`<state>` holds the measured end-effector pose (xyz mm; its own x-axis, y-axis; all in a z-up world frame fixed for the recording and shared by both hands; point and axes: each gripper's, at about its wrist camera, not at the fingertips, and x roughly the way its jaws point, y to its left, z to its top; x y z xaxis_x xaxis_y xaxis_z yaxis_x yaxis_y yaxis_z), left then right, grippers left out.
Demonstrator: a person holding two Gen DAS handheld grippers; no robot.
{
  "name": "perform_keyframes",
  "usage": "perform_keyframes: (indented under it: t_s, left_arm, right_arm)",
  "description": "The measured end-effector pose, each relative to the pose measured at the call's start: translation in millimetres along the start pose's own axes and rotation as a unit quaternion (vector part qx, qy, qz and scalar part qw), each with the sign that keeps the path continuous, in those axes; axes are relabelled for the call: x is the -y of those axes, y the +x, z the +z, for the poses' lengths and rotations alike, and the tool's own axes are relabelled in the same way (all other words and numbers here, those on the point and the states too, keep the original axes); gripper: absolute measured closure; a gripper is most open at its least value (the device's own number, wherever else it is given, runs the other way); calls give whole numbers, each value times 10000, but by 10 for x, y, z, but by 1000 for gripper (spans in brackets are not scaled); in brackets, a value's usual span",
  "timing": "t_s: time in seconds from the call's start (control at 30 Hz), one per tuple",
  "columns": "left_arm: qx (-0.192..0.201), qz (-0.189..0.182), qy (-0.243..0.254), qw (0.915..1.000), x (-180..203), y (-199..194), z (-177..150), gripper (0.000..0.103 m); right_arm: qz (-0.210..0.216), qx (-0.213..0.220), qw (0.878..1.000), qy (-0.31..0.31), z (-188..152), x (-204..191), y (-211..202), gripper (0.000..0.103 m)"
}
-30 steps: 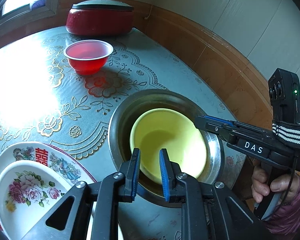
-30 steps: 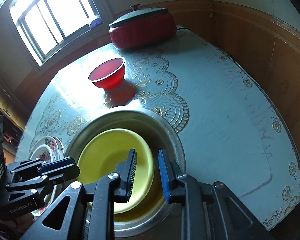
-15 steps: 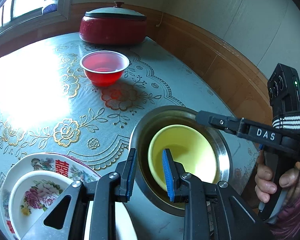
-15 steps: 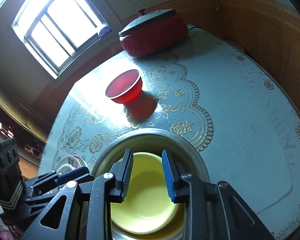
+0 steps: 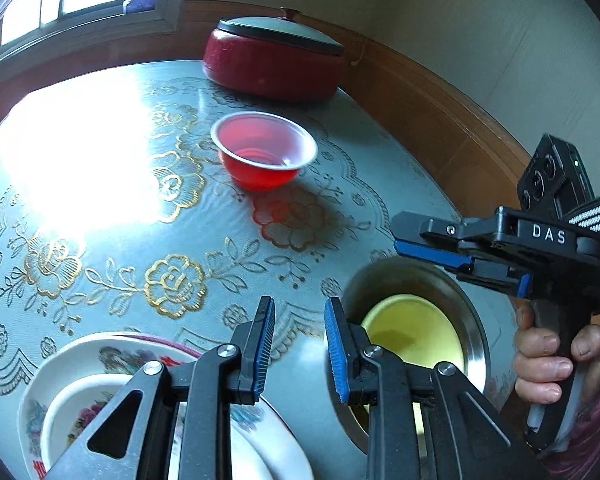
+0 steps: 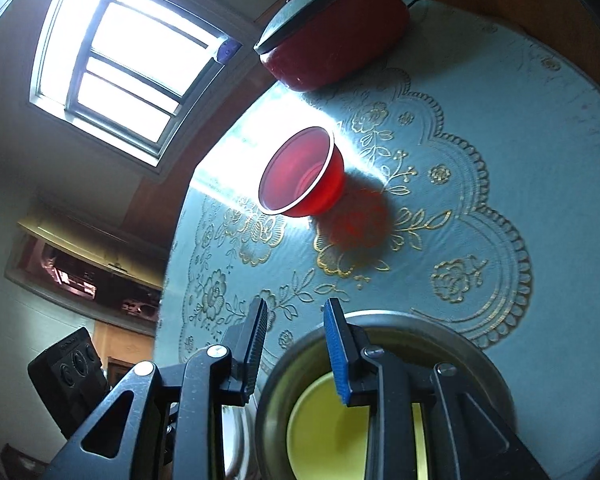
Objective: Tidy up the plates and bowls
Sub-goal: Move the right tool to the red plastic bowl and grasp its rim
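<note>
Counts: one red plastic bowl [image 5: 265,151], one yellow bowl [image 5: 410,330], one steel basin [image 5: 478,344], one floral plate [image 5: 66,356], one white floral bowl [image 5: 74,404], one red lidded pot [image 5: 274,58], two grippers.

The red plastic bowl is translucent with a pale rim, upright, alone mid-table on the teal gold-flowered tablecloth [image 5: 112,216], with the red lidded pot well behind it at the far edge. The yellow bowl is plain and sits nested inside the steel basin at the near right. The white floral bowl sits in the floral plate at the near left; the plate's rim carries red characters.

The left gripper [image 5: 300,344] has its fingers slightly apart, nothing between them, over the cloth between plate and basin. The right gripper [image 6: 296,344] has just been opening its jaws: small gap, nothing gripped, its blue pad over the basin's rim.

Left wrist view only: plate and floral bowl, the right gripper from the side, the person's hand [image 5: 548,360] on its handle. Right wrist view only: the whole window [image 6: 116,60], a dim shelf, and the left gripper's camera block at lower left.
</note>
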<state>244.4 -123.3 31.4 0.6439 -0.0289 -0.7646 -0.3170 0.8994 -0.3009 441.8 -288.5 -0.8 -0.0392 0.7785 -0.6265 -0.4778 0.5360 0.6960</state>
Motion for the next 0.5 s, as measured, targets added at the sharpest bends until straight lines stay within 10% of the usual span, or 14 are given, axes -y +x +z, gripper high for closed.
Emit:
perform_keyframes:
  t_s: [0.5]
  left_arm:
    - [297,-1,-749,9967,-467,271,739,77]
  right_arm:
    - [-19,218,9966,791,641,57,465,79]
